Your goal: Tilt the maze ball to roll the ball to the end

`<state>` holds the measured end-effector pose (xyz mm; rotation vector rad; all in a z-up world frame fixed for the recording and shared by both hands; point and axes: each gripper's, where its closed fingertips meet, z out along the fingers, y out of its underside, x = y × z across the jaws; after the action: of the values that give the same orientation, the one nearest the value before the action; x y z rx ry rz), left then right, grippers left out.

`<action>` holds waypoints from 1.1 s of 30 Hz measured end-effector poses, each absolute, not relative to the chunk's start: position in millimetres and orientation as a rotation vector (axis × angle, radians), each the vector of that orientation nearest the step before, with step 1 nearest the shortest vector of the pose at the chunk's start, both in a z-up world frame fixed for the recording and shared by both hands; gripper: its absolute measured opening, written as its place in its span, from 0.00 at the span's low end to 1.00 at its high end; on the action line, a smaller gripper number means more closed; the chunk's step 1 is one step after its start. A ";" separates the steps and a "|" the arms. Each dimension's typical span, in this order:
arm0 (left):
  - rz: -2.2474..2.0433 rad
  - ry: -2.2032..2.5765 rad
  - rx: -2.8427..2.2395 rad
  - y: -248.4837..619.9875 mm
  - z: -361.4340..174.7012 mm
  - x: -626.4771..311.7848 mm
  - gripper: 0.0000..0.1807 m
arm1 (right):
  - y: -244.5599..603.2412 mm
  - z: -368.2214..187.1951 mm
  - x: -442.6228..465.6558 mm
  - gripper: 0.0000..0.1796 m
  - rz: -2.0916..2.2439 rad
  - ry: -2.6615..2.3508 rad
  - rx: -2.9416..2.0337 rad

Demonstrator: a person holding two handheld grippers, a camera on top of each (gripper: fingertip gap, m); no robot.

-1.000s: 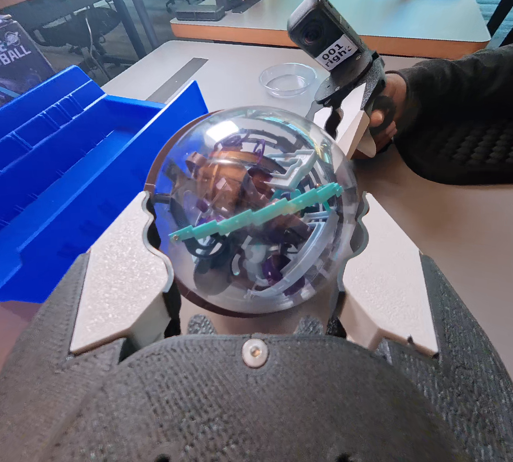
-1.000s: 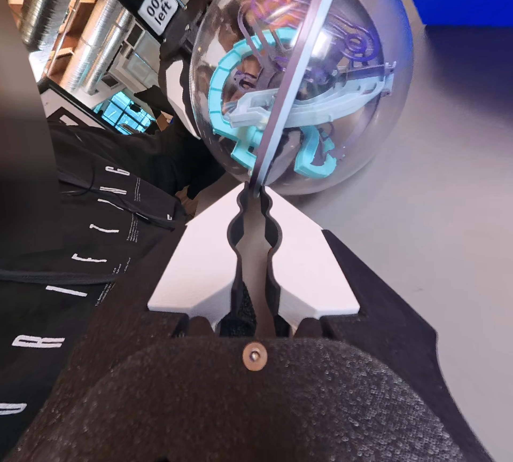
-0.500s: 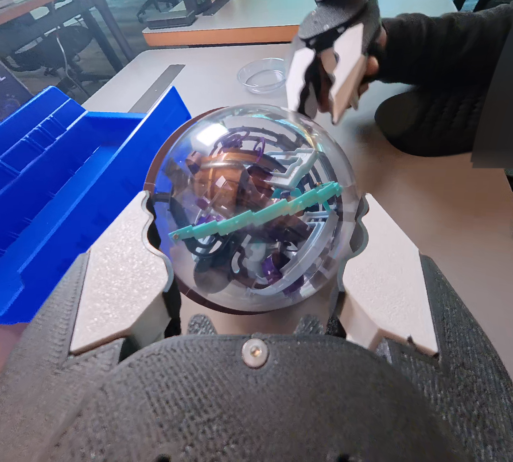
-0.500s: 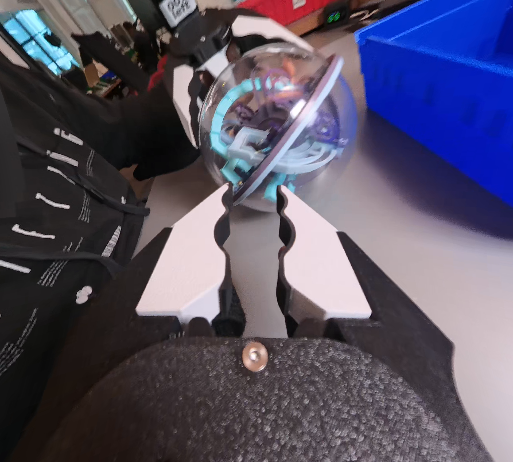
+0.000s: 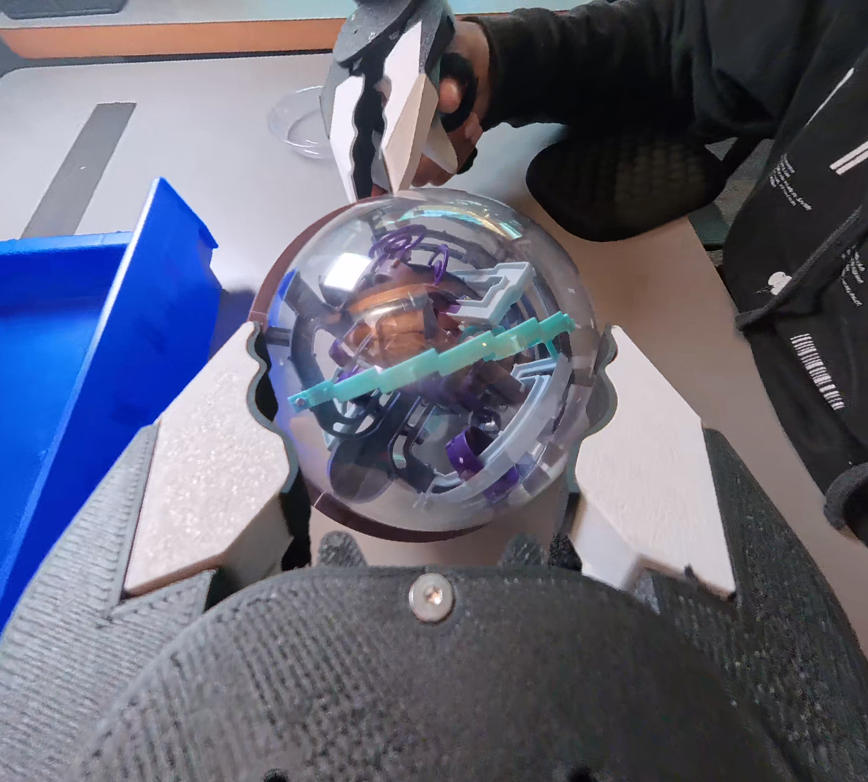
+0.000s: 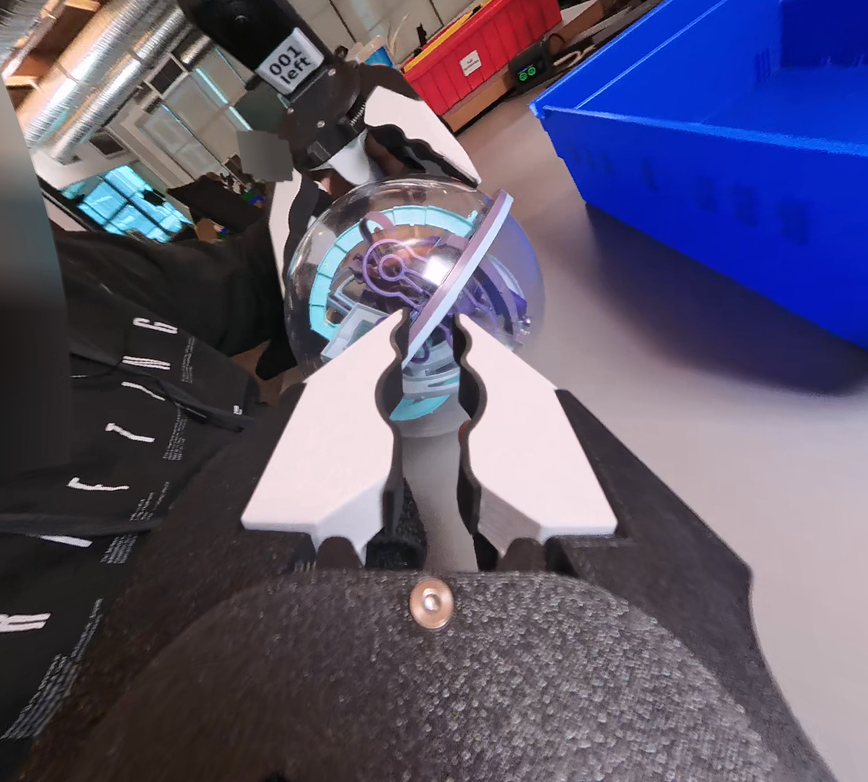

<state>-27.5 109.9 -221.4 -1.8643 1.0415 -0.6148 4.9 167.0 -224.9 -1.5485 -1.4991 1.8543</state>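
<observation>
- Two tongs work one maze ball (image 5: 425,365): the left tongs (image 5: 430,376) are spread wide and clamp the clear sphere across its sides, holding it just above the worktop (image 5: 197,149), with the blue bin (image 5: 89,337) close on its left.
- On the far side, the right tongs (image 6: 430,332) stand narrowly parted around the flat purple rim (image 6: 462,261), which runs tilted between the jaws; I cannot tell whether they touch it.
- Best practice, I judge: close the right tongs on the rim before tilting, so the sphere cannot twist in the left grip.
- Tilt slowly and in small amounts; the little ball inside is not visible here, so find it first.
- Keep the sphere away from the bin wall while turning.
</observation>
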 end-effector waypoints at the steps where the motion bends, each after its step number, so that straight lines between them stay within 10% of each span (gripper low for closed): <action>1: -0.627 1.050 -1.864 110.2 -221.1 -26.7 0.75 | 165.6 -224.7 6.3 0.07 1.891 -1.495 -1.548; 33: -0.504 0.869 -1.867 87.6 -231.8 -56.6 0.76 | 126.6 -242.2 18.0 0.09 1.965 -1.437 -1.640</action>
<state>-56.6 87.6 -231.8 -1.8669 0.8686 -0.5038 18.0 126.6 -242.2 -1.6404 -1.4374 1.9646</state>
